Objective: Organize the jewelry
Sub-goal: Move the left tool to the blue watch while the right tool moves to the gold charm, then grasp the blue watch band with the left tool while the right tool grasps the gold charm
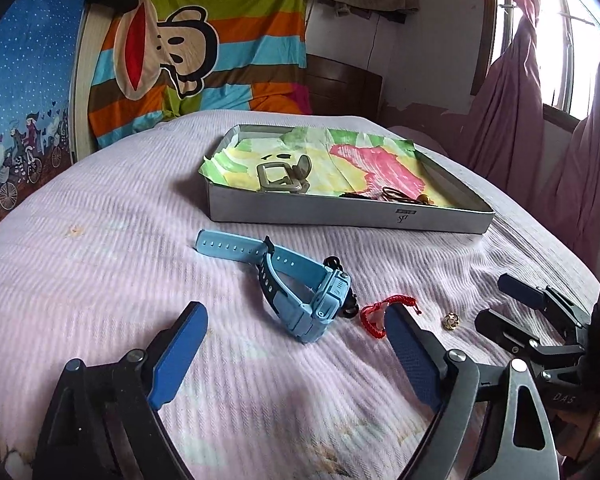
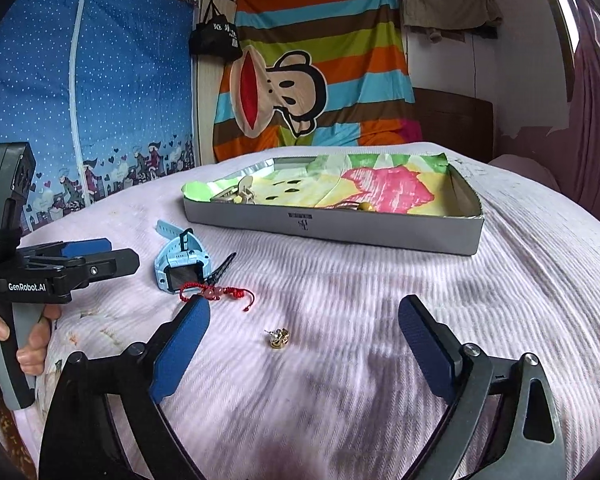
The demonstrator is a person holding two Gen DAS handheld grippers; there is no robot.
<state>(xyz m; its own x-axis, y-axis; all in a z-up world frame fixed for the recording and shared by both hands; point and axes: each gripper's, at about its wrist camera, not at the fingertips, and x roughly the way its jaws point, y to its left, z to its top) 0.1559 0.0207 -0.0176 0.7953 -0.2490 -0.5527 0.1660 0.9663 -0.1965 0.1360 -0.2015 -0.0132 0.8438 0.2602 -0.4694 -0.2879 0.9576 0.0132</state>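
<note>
Still sitting loose on the pink bedspread (image 1: 100,280), lower middle of the left wrist view: blue watch (image 1: 300,296), red string bracelet (image 1: 384,306) just beside it, black hair clip (image 2: 222,270) poking out from behind the watch, and a small gold earring (image 2: 278,338) a bit apart, dead centre in the right wrist view. Sitting further back, upper middle of both views: shallow grey box (image 1: 340,214) lined with coloured paper, already holding a grey claw clip (image 1: 286,176) and a couple of small bits too blurry to name. So roughly partway, judging by that, with four pieces waiting.

Left gripper (image 1: 296,344) hanging wide open around the watch, gripping nothing. Right gripper (image 2: 304,332) also gaping, framing the earring, not touching it. Probably lining up the earring and watch next.
</note>
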